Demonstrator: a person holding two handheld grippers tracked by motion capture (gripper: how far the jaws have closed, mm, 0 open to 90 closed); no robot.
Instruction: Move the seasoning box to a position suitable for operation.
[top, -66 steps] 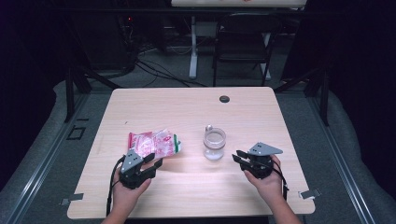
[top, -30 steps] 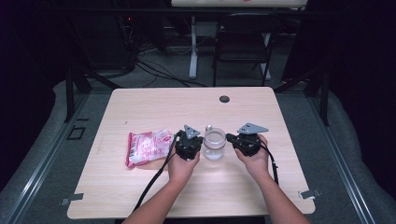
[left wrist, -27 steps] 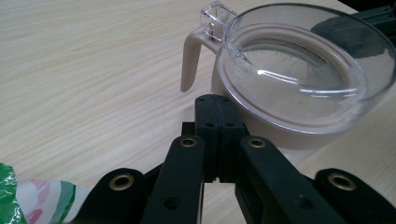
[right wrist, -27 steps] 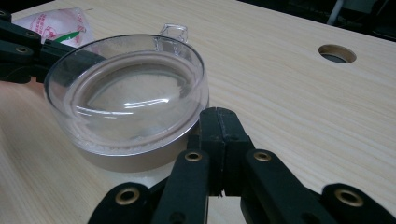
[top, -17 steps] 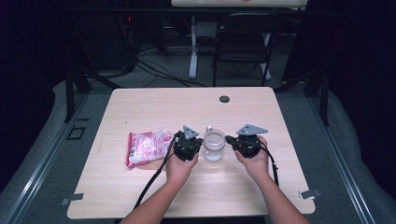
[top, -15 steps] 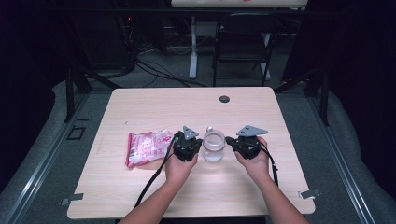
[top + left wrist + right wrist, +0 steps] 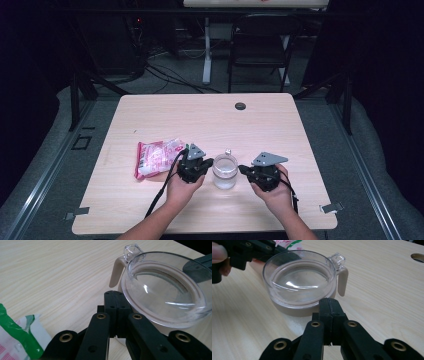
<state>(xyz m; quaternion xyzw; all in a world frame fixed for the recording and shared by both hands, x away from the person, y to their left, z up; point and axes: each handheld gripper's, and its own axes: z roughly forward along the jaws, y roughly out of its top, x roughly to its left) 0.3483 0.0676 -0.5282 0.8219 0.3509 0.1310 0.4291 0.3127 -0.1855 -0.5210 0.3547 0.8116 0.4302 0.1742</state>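
Note:
A small clear jar (image 7: 225,171) with a clear lid, a beige ring and a beige tab stands upright on the wooden table (image 7: 210,120). My left gripper (image 7: 208,163) is shut, its tips right against the jar's left side. In the left gripper view its joined tips (image 7: 115,293) sit under the lid's rim (image 7: 165,290). My right gripper (image 7: 242,169) is shut too and points at the jar's right side. In the right gripper view its tips (image 7: 329,301) are just short of the jar (image 7: 299,280); I cannot tell if they touch. The jaws hold nothing.
A pink, white and green snack packet (image 7: 157,156) lies flat just left of my left hand, its corner (image 7: 20,340) beside that gripper. A round cable hole (image 7: 240,106) sits near the table's far edge. A folding chair (image 7: 260,45) stands beyond the table.
Both hands and the jar between them have shifted toward the table's near edge. The packet has stayed in place.

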